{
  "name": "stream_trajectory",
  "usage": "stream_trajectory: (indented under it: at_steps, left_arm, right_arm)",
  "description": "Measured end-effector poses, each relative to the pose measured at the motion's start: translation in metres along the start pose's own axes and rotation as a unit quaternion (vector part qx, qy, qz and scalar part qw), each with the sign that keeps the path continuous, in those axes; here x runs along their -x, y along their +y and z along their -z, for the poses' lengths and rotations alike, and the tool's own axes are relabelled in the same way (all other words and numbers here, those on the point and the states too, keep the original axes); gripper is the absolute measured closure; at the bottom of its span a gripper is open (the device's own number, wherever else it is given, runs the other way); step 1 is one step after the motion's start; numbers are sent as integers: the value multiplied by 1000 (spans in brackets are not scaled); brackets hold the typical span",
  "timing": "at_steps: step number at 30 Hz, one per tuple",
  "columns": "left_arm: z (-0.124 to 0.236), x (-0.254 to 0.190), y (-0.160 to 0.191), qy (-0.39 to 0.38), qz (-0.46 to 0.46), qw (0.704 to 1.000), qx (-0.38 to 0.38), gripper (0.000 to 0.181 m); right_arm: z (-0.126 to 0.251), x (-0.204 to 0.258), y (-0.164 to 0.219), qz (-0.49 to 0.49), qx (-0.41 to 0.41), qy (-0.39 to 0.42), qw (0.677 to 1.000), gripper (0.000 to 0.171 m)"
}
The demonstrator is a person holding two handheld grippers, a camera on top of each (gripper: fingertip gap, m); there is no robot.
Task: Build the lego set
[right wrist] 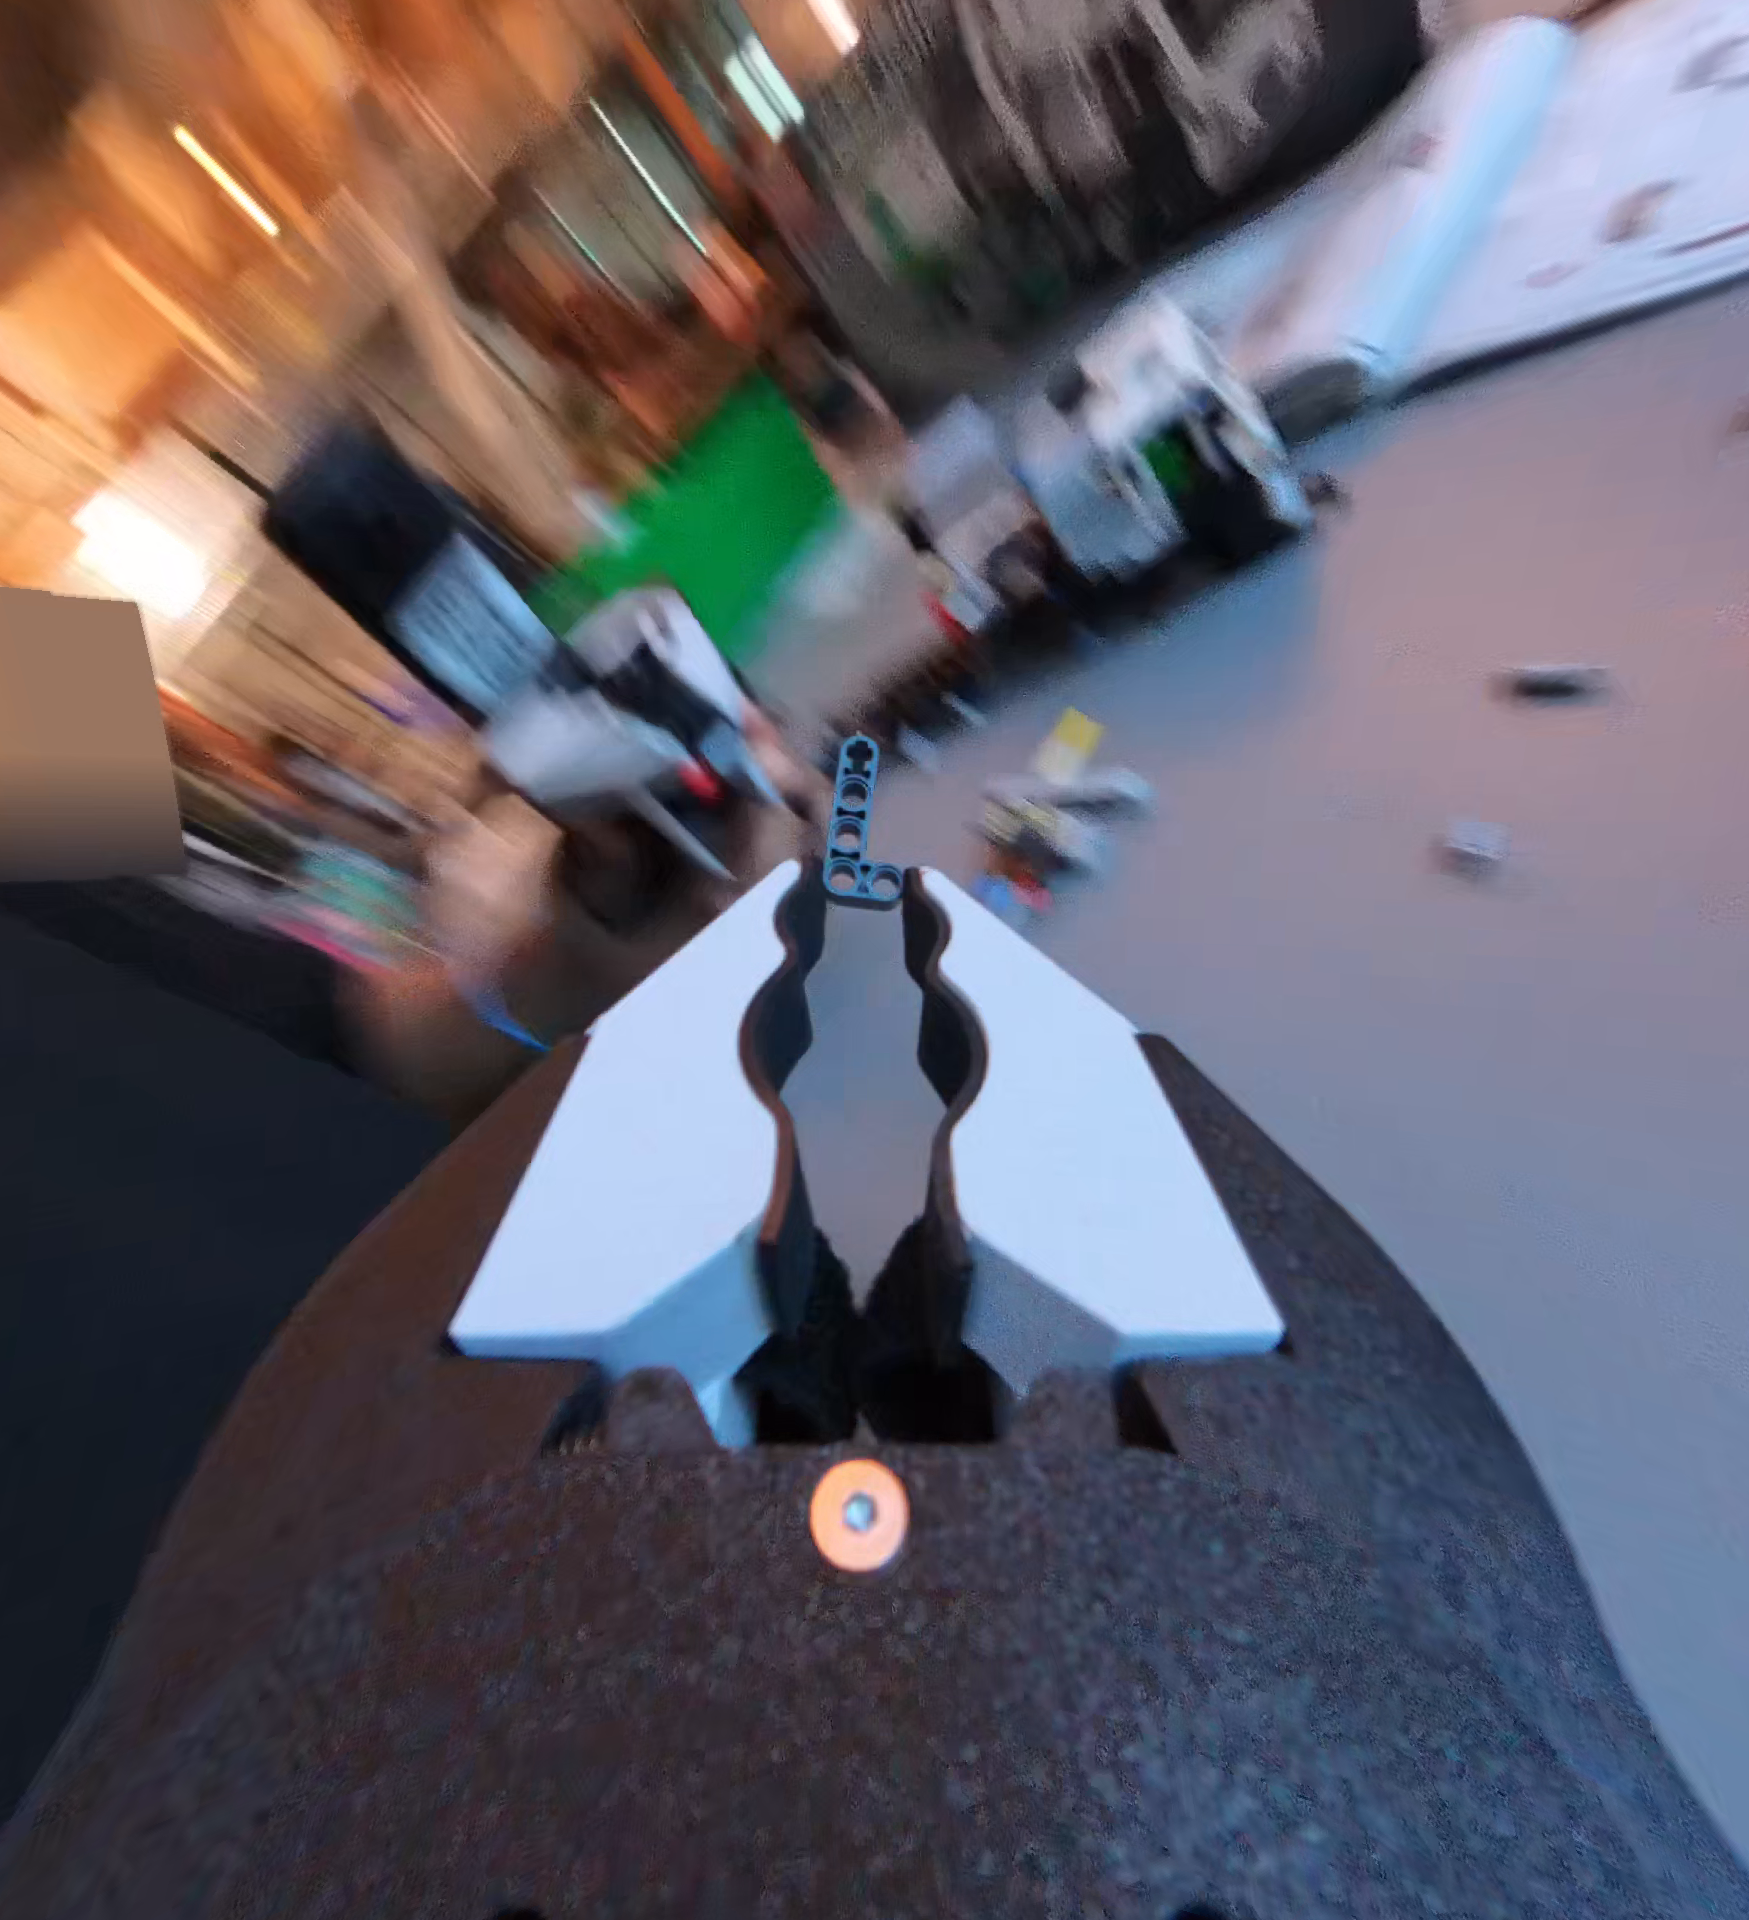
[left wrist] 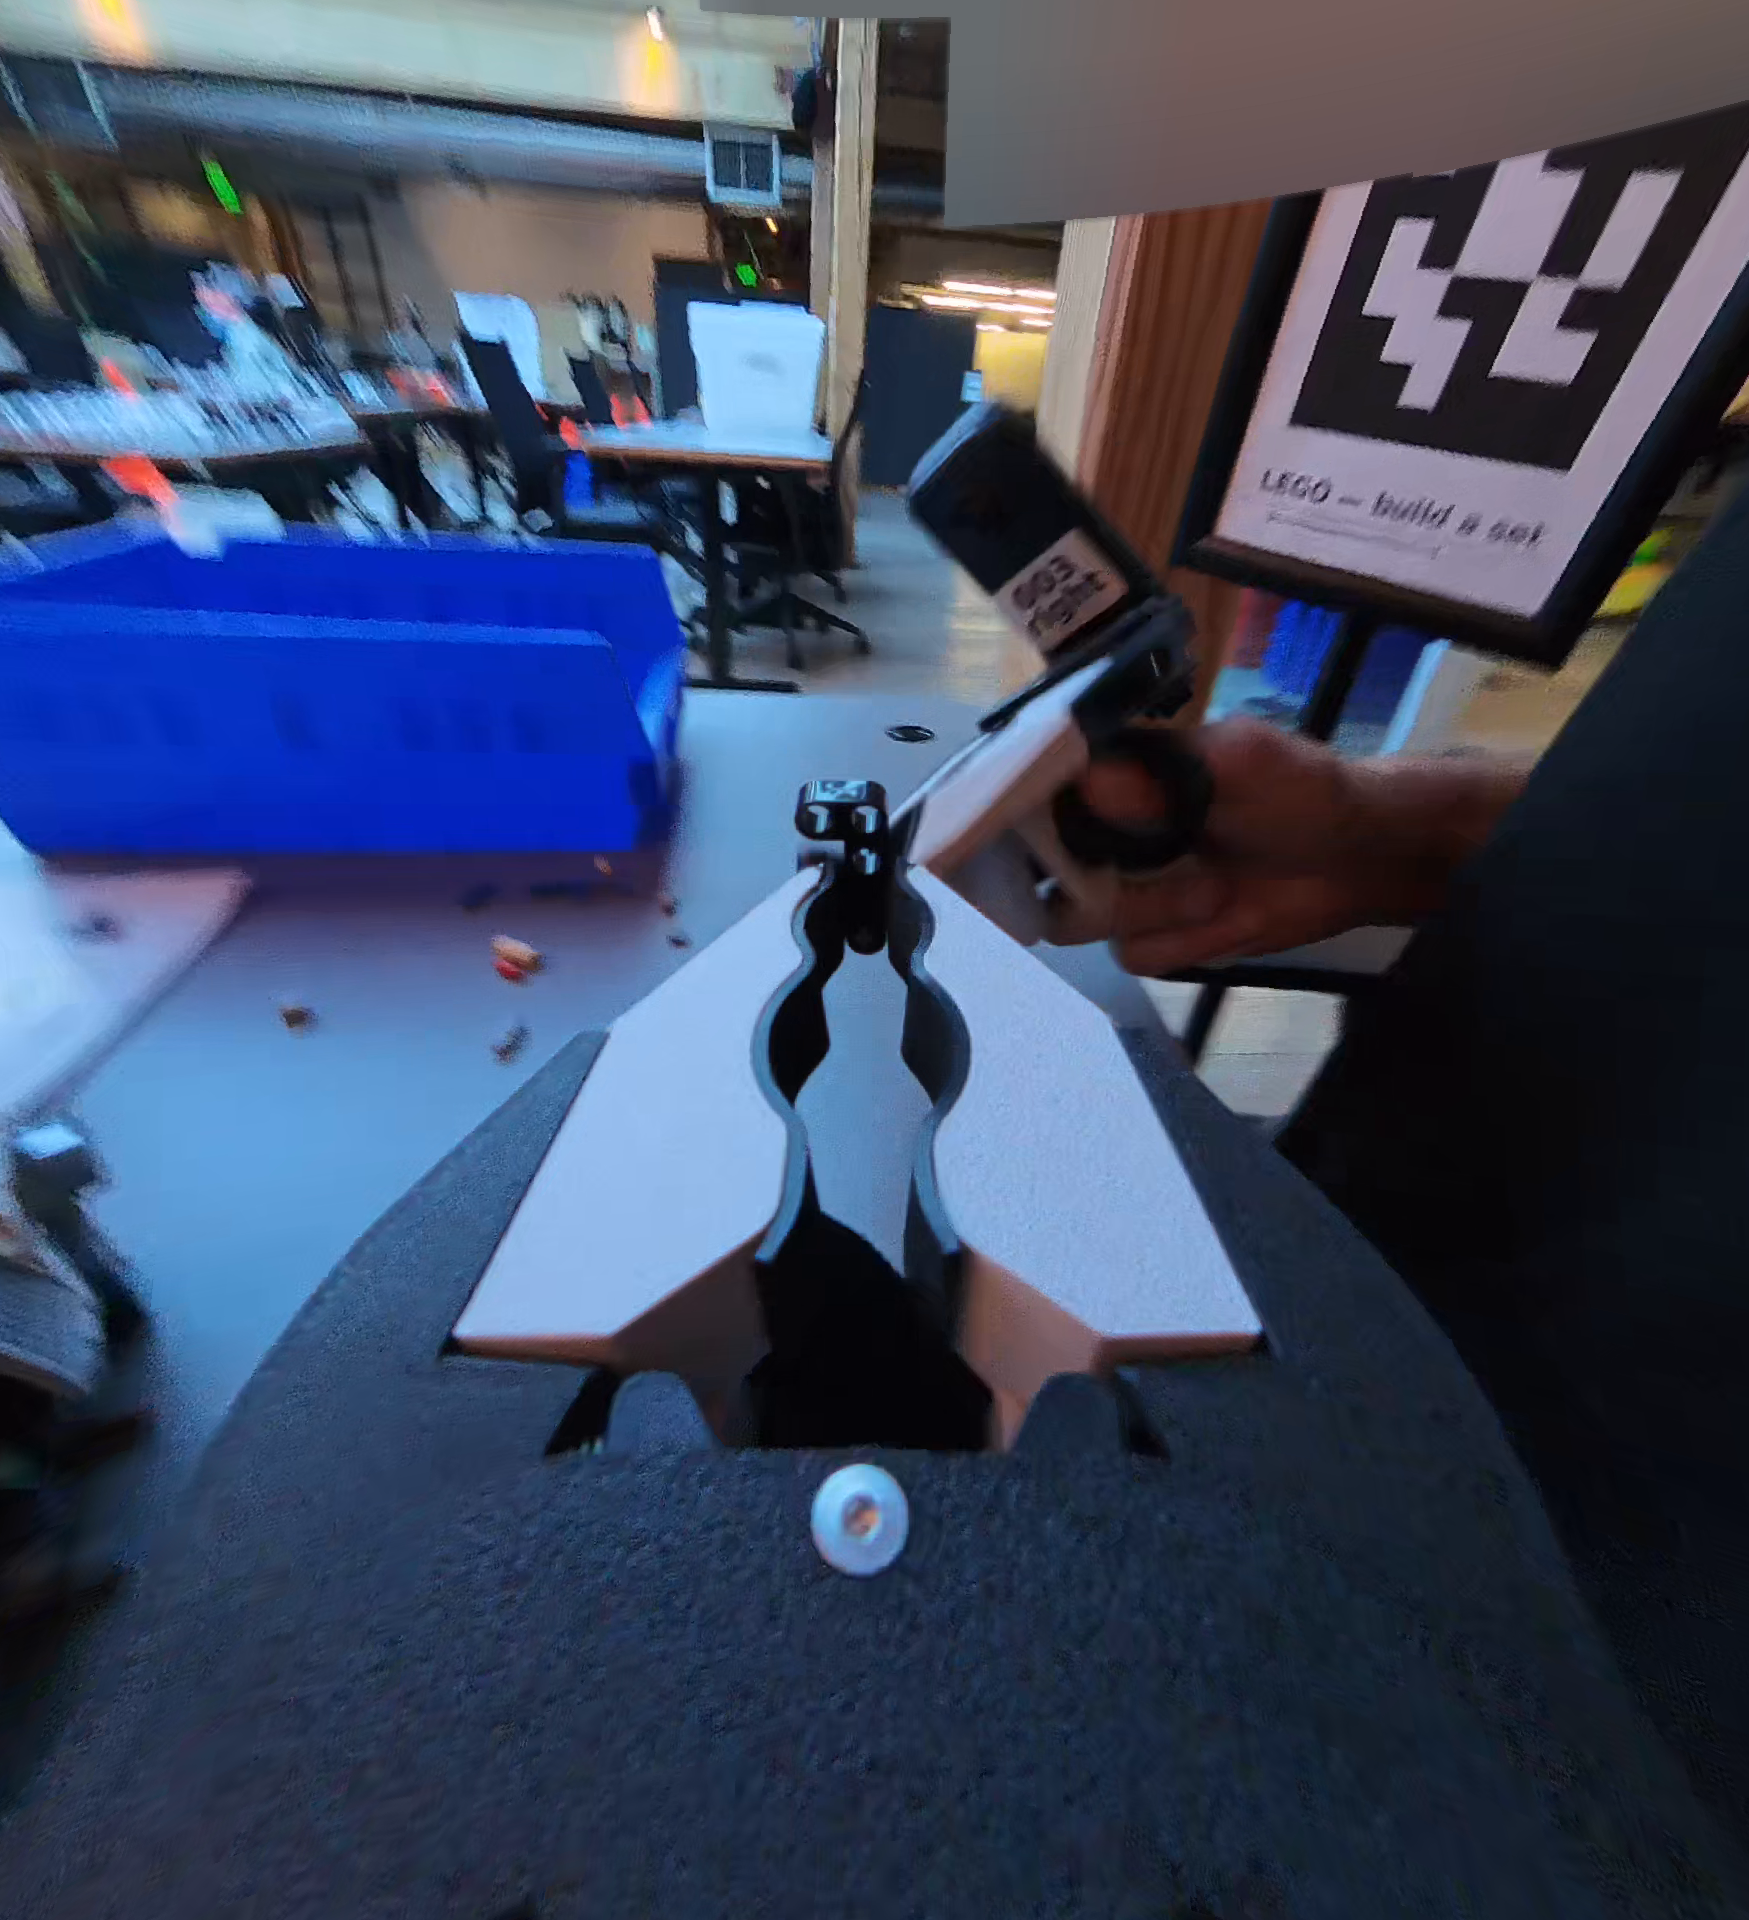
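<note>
My left gripper is shut on a small black lego connector piece that sticks up past its tips, held above the grey table. My right gripper is shut on a grey L-shaped lego beam with holes, held in the air. In the left wrist view the right gripper's body and the hand that holds it sit just right of my left tips. Loose small lego pieces lie on the table. The right wrist view is strongly blurred.
A blue bin stands at the table's far left. A framed sign with a black-and-white marker stands at the right. A white booklet lies left. A partly built model and scattered pieces lie on the table.
</note>
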State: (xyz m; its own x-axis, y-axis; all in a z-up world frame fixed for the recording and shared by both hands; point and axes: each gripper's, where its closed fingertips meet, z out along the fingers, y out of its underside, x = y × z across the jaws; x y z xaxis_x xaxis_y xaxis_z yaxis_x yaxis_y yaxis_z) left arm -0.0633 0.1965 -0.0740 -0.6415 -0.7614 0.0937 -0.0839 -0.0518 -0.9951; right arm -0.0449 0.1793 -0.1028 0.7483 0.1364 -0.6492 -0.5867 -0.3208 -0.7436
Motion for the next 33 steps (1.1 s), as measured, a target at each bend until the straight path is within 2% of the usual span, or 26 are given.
stream_trajectory:
  at_steps: [2, 6, 10, 12, 19, 33]
  left_arm:
    - [1, -5, -6, -26, -93, 995, -5, 177]
    - [-4, -10, -3, -59, -174, 983, 28, 176]
    - [-6, -5, 6, -78, -176, 979, 60, 176]
    - [-7, -5, 9, -78, -174, 979, 69, 176]
    - [-10, -5, 13, -86, -176, 977, 84, 176]
    - [-11, -6, 8, -92, -161, 981, 64, 176]
  right_arm:
    - [0, 23, -26, -128, -76, -134, 980, 158]
    - [-11, 40, -25, -246, -105, -238, 934, 157]
    - [-12, 34, -19, -293, -118, -248, 916, 157]
    - [-13, 31, -15, -289, -115, -233, 922, 157]
    - [-12, 26, -12, -310, -133, -233, 912, 157]
    - [-9, 26, -12, -328, -154, -254, 897, 157]
